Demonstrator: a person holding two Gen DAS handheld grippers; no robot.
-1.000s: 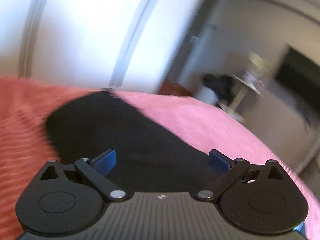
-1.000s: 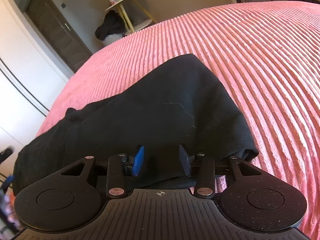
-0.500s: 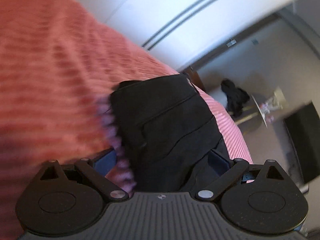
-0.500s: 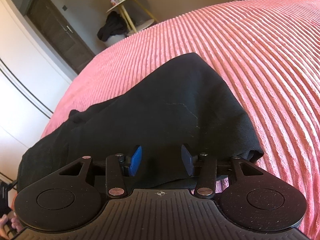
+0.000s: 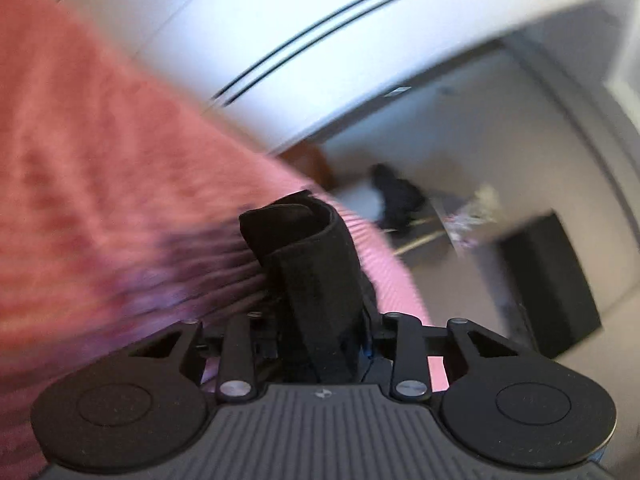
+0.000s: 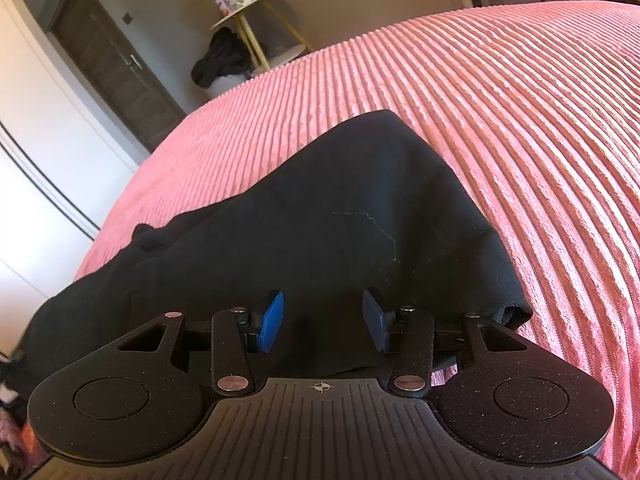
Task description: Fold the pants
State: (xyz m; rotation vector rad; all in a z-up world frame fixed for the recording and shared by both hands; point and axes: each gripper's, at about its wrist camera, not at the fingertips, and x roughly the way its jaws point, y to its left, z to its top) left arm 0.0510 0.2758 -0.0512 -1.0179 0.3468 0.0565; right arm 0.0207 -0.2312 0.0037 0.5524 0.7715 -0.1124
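Observation:
Black pants [image 6: 340,208] lie spread on a pink ribbed bedspread [image 6: 520,120]. My right gripper [image 6: 324,320] hovers over their near edge, open, with its blue pads [image 6: 272,320] apart and the cloth lying under them, not pinched. In the left wrist view a folded band of the pants [image 5: 316,248] stands up in a bunch between the jaws of my left gripper [image 5: 320,332]. Those jaws are closing and squeeze the cloth, which hides the pads. The bedspread [image 5: 80,160] fills the left of that blurred view.
Beyond the bed stand a small round side table [image 6: 244,4], a heap of dark clothes [image 6: 220,60] and a brown door [image 6: 112,60]. A white wardrobe [image 5: 280,20] runs along one side. A dark screen [image 5: 552,280] stands by the far wall.
My left gripper swept across and down to the pants' edge while rolling, and its wide jaws have come in around a bunch of the cloth. The right gripper has stayed still.

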